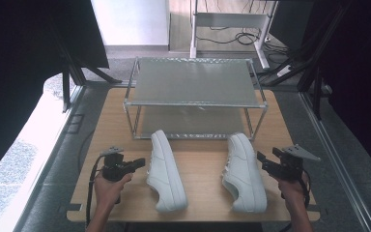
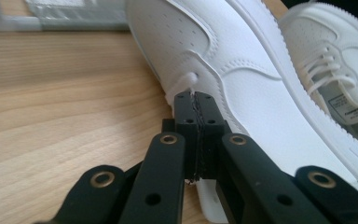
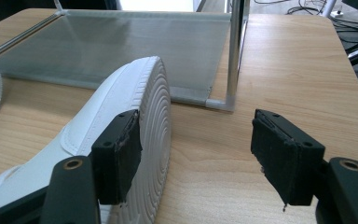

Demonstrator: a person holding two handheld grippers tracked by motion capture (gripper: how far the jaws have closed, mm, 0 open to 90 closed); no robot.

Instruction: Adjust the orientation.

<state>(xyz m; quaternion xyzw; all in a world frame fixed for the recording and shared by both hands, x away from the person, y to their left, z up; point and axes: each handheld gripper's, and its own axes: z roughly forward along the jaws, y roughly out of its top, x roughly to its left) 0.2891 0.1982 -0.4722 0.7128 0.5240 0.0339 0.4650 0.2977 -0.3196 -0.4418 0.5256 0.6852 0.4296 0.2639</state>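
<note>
Two white shoes lie on the wooden table (image 1: 203,191) in front of a metal rack (image 1: 195,104). The left shoe (image 1: 165,171) is tipped on its side; up close the left shoe (image 2: 242,74) has a thin white edge of its upper pinched between the jaws of my left gripper (image 2: 195,97), which is shut on it. In the high view the left gripper (image 1: 141,163) touches that shoe's left side. The right shoe (image 1: 243,171) also lies on its side. My right gripper (image 3: 196,135) is open, its left pad against the ribbed sole of the right shoe (image 3: 156,107). The right gripper (image 1: 262,159) sits just right of that shoe.
The rack has two mesh shelves; its lower shelf (image 3: 121,42) and a corner post (image 3: 233,56) stand just beyond the right shoe. The right shoe (image 2: 335,60) shows its laces behind the left one. Bare tabletop lies between the shoes. Cables (image 1: 244,37) lie on the floor behind.
</note>
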